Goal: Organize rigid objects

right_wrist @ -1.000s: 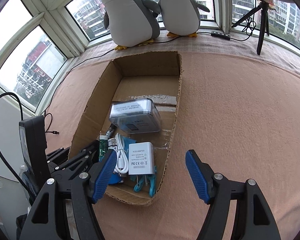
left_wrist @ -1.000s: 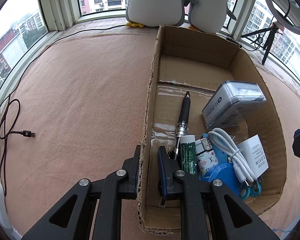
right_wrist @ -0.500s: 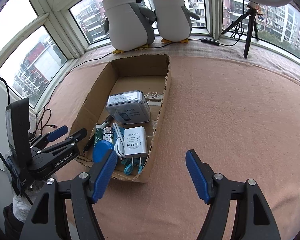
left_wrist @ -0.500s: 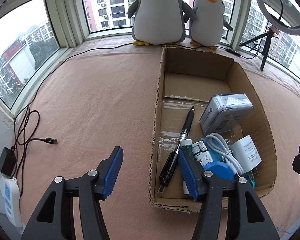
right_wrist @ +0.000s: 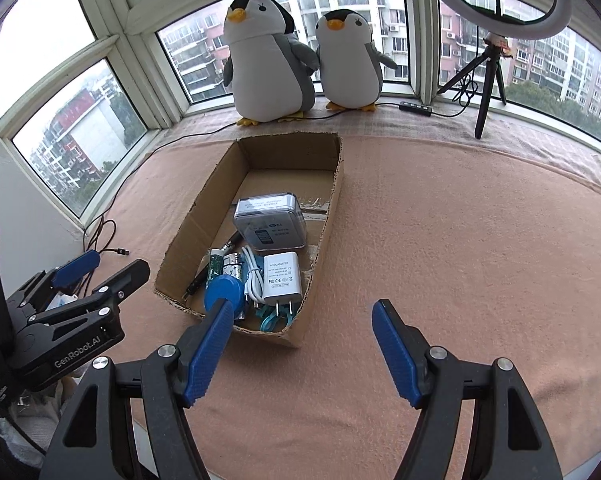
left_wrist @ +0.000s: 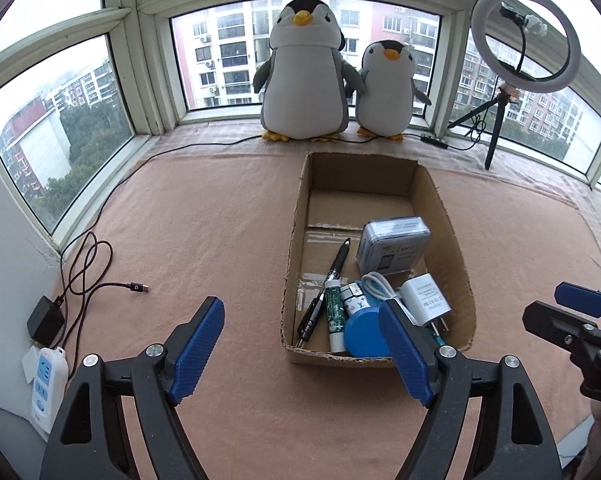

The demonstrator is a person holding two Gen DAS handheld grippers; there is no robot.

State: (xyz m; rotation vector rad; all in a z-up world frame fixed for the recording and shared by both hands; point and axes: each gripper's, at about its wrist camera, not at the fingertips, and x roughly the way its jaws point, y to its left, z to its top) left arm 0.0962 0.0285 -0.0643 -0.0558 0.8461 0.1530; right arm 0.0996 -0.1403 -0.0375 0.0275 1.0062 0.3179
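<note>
The left gripper [left_wrist: 300,348] hangs spread wide and empty over the pink cloth [left_wrist: 204,240], just short of the cardboard box [left_wrist: 456,248]. Inside the box lie the black pen [left_wrist: 332,276], the green tube [left_wrist: 334,314], the blue lid [left_wrist: 362,332], the white charger [left_wrist: 424,300] and the clear case [left_wrist: 394,244]; all look light, stiff and rather slick, best pinched across their narrow sides. The right gripper [right_wrist: 300,344] is likewise splayed, holding nothing, touching nothing.
</note>
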